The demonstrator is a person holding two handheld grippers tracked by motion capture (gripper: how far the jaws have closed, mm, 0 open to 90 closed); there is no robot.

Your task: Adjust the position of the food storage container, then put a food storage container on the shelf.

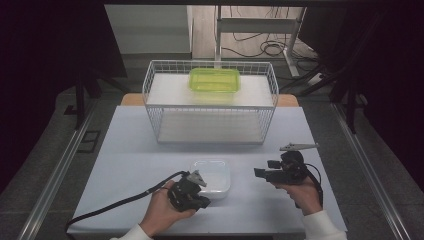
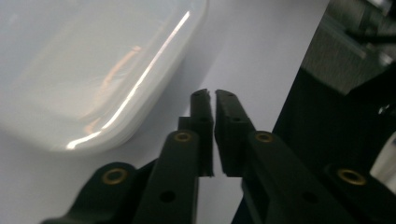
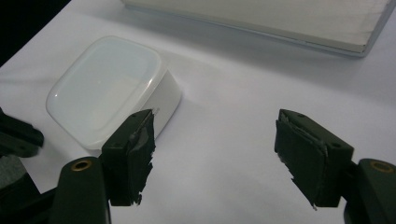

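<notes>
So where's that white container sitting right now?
In the high view the white container sits on the table near its front edge, right beside the left gripper and in front of the wire basket.
</notes>
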